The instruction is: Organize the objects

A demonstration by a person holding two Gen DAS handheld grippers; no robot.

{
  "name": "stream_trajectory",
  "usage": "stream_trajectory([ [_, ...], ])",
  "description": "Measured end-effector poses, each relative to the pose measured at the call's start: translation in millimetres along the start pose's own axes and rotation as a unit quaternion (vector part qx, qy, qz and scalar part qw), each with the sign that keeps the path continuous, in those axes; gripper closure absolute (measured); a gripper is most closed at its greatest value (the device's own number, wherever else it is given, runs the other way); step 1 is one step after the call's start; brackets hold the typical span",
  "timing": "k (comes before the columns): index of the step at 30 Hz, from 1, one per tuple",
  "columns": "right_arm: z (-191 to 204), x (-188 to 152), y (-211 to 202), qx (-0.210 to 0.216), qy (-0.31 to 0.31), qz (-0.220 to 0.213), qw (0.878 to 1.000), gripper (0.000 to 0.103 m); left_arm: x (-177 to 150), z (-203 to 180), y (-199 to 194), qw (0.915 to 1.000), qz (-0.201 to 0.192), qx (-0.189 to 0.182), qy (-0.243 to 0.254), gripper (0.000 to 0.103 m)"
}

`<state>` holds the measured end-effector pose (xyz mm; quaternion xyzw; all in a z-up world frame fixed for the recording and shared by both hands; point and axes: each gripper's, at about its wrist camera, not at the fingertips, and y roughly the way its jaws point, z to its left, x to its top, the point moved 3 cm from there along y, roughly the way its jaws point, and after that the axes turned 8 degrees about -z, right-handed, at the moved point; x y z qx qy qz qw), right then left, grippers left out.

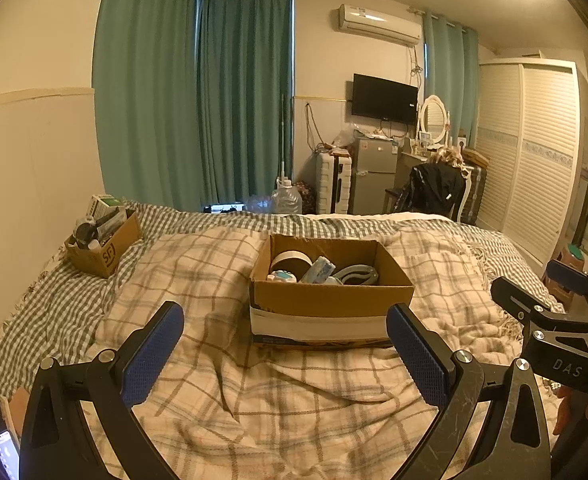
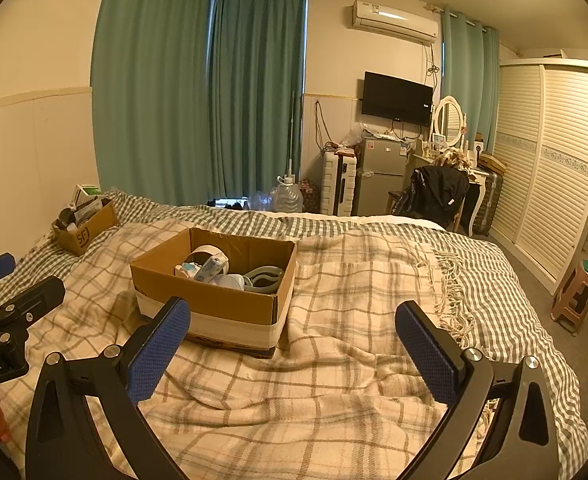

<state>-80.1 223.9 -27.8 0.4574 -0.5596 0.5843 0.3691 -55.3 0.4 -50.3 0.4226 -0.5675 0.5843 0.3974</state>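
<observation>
An open cardboard box (image 1: 330, 296) sits on the plaid blanket in the middle of the bed; it also shows in the right wrist view (image 2: 214, 300). Inside lie a roll of tape (image 1: 288, 260), a blue-white packet (image 1: 318, 270) and a grey looped object (image 1: 358, 274). A smaller SF box (image 1: 104, 248) full of items stands at the bed's far left, also in the right wrist view (image 2: 82, 230). My left gripper (image 1: 286, 332) is open and empty, just short of the middle box. My right gripper (image 2: 294, 328) is open and empty, to the right of that box.
The plaid blanket (image 2: 334, 360) covers a checked bedspread (image 1: 54, 312). Beyond the bed stand green curtains, a water jug (image 2: 288, 198), a small fridge (image 2: 380, 176), a chair with a black jacket (image 2: 438, 192) and a white wardrobe (image 2: 546, 160). A stool (image 2: 576, 296) stands right of the bed.
</observation>
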Motion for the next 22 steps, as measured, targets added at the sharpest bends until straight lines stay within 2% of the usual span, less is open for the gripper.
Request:
stream_trajectory([
  [17, 1.1, -2.4, 0.3, 0.001, -0.003, 0.004, 1.000, 0.000, -1.2, -1.1, 1.5, 0.9999, 0.004, 0.001, 0.012, 0.000],
  [22, 1.1, -3.3, 0.7, 0.002, -0.003, 0.005, 1.000, 0.000, -2.6, -0.2, -2.5, 0.9999, -0.006, 0.008, 0.010, 0.000],
])
